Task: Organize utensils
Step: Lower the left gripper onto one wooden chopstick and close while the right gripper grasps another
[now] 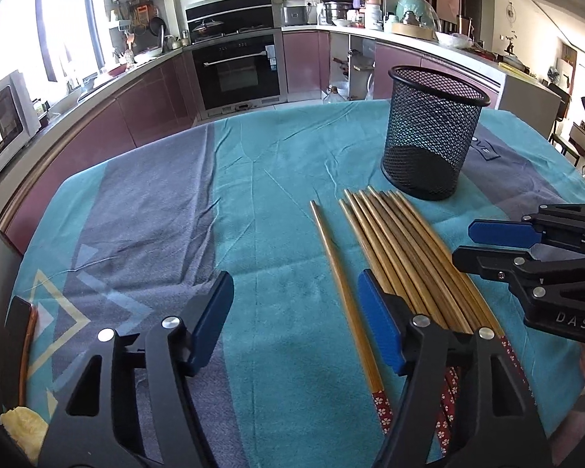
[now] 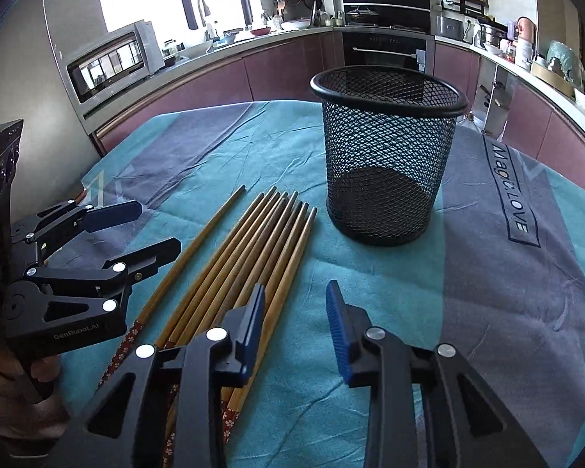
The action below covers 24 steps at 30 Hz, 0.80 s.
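Note:
Several wooden chopsticks (image 1: 405, 249) (image 2: 245, 257) with red flowered ends lie side by side on the cloth. A single chopstick (image 1: 343, 284) (image 2: 199, 249) lies apart to their left. An empty black mesh holder (image 1: 433, 136) (image 2: 386, 163) stands upright behind them. My left gripper (image 1: 294, 304) (image 2: 156, 226) is open, with the single chopstick lying between its jaws and untouched. My right gripper (image 2: 294, 308) (image 1: 464, 243) is open over the right edge of the bundle. Its left finger (image 2: 253, 312) covers part of the sticks, and its pads press on nothing.
A teal and grey tablecloth (image 1: 156, 202) (image 2: 507, 273) covers the table. A dark flat object (image 1: 19, 331) and something yellow (image 1: 23, 429) lie at the table's near left. A hand (image 2: 19, 382) holds the left gripper. Kitchen counters and an oven (image 1: 238, 70) stand beyond the far edge.

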Tool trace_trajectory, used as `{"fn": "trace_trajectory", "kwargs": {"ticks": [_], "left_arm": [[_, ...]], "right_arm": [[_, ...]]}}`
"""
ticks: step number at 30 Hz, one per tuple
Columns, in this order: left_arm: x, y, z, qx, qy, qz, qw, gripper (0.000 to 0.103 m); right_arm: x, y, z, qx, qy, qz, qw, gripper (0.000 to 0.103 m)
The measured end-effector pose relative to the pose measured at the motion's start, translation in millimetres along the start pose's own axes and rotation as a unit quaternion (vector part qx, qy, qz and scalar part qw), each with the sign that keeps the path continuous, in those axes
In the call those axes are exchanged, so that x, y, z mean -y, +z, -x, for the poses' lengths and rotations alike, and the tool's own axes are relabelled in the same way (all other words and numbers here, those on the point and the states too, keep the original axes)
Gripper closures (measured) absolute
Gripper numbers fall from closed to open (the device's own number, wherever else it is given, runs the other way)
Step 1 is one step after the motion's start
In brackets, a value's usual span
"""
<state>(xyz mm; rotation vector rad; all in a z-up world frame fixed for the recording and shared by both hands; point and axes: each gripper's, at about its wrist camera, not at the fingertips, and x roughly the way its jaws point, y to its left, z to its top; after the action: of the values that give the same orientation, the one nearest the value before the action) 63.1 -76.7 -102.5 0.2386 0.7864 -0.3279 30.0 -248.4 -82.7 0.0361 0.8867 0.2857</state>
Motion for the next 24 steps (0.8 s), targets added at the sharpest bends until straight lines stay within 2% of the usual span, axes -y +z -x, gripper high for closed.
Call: {"fn": "trace_trajectory", "kwargs": {"ticks": [5,13,15,19,24], "left_arm": [[2,-1,-9,-0.025,-0.018,-0.005,0.9995,0.050],[11,7,-27,-0.044,-0.045,-0.013,0.9980,0.063],[11,10,-29,-0.047,-0.051,-0.012,0.9975,0.066],[11,14,-32,-0.051,-0.061,-0.006,0.9969,0.085],[3,13,-27,-0.053,-0.070,0.001,0.9962,0.084]], "right_arm": [[4,2,-3,-0.011,0.009,-0.005,1.000,0.081],[-2,14,-14,-0.025,-0.007,0.011,1.000,0.081],[0,15,-18,-0.034,-0.005,0.008,0.999,0.087],[3,14,-17,-0.042,0.000,0.015,0.999,0.094],[8,13,-16,-0.041,0.006,0.007,0.999,0.097]]}}
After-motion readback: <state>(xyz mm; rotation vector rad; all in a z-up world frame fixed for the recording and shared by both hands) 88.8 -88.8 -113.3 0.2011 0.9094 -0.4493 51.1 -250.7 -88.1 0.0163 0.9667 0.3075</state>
